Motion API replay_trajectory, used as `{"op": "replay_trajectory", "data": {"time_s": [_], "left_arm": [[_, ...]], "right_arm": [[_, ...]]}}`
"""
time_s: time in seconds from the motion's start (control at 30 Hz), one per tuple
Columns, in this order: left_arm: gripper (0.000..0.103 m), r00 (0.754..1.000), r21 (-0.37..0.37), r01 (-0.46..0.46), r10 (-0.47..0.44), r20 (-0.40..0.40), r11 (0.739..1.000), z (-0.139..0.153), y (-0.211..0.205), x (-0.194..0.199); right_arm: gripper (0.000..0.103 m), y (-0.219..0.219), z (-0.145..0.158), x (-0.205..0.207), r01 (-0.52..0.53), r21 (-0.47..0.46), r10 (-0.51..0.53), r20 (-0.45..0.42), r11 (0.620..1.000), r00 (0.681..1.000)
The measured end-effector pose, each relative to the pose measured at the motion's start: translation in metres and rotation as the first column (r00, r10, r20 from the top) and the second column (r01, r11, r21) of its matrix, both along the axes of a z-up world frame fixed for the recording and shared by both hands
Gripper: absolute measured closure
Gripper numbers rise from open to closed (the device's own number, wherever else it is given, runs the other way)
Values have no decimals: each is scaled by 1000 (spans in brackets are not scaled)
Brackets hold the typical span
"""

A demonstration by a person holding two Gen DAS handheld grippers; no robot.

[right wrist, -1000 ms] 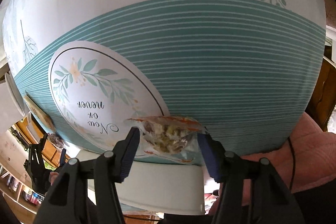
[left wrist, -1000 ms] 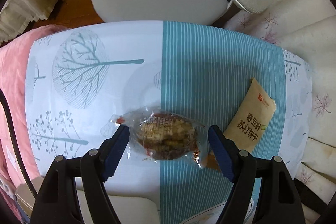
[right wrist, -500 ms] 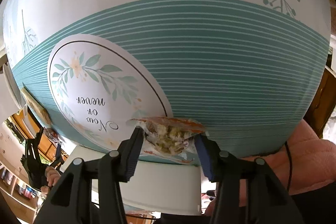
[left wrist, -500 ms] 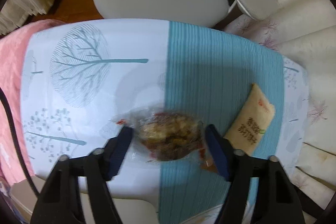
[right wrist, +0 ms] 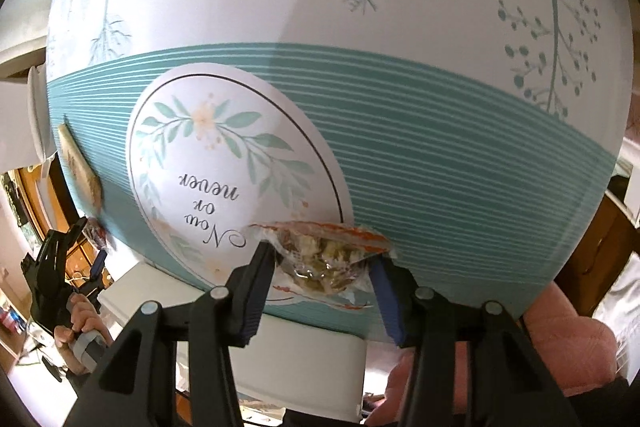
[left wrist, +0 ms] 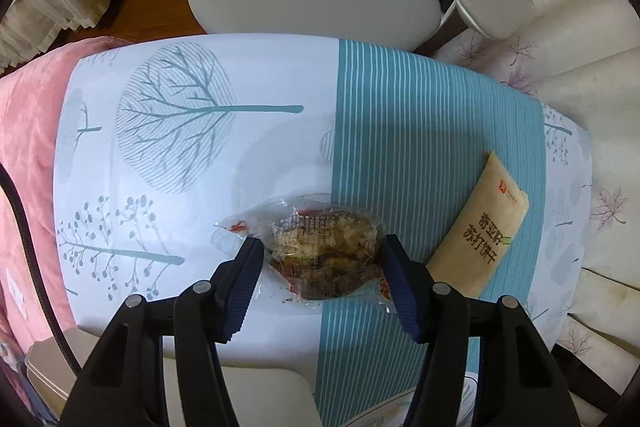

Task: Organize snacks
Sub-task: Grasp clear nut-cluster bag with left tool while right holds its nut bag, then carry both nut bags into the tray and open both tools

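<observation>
While the left hand-held gripper [left wrist: 322, 255] is pointed down at the table [left wrist: 200, 75], its jaws are closing around a clear snack bag [left wrist: 324, 251], and both pads are seen at the bag's sides, just touching the wrapper. This bag is lying where the white cloth meets the teal stripe. A tan cracker pack [left wrist: 486, 227] is placed near it on the teal stripe. The right hand-held gripper [right wrist: 322, 267] is partly closed on a second clear snack bag [right wrist: 324, 255], which is held at the edge of a round mat [right wrist: 224, 163].
</observation>
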State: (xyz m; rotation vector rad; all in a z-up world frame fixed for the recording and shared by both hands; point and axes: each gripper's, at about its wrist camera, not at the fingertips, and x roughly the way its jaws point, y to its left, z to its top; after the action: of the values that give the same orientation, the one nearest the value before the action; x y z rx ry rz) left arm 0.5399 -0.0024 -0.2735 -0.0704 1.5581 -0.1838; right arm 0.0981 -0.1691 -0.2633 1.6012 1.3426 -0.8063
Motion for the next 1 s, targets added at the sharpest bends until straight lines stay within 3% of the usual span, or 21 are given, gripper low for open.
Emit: {"op": "replay_trajectory", "data": {"time_s": [0.2, 0.37, 0.53, 0.73, 0.87, 1.0], "left_arm": [[44, 996, -29, 21, -18, 87, 999, 40, 13, -8], [44, 990, -87, 48, -36, 135, 995, 78, 31, -29], [44, 985, -166, 78, -50, 165, 983, 113, 55, -60], [44, 970, -208, 117, -66, 235, 971, 149, 85, -106], [44, 969, -263, 118, -53, 242, 958, 163, 114, -140], [44, 973, -300, 111, -41, 229, 947, 169, 143, -176]], "right_arm": [[55, 4, 18, 20, -83, -85, 85, 21, 993, 996], [55, 10, 44, 39, -183, -200, 194, 38, 963, 980], [55, 22, 72, 57, -279, -330, 307, 36, 902, 951], [55, 49, 110, 68, -346, -473, 414, 44, 810, 909], [55, 72, 130, 65, -390, -549, 487, 37, 739, 873], [55, 91, 144, 60, -409, -584, 531, 46, 702, 846]]}}
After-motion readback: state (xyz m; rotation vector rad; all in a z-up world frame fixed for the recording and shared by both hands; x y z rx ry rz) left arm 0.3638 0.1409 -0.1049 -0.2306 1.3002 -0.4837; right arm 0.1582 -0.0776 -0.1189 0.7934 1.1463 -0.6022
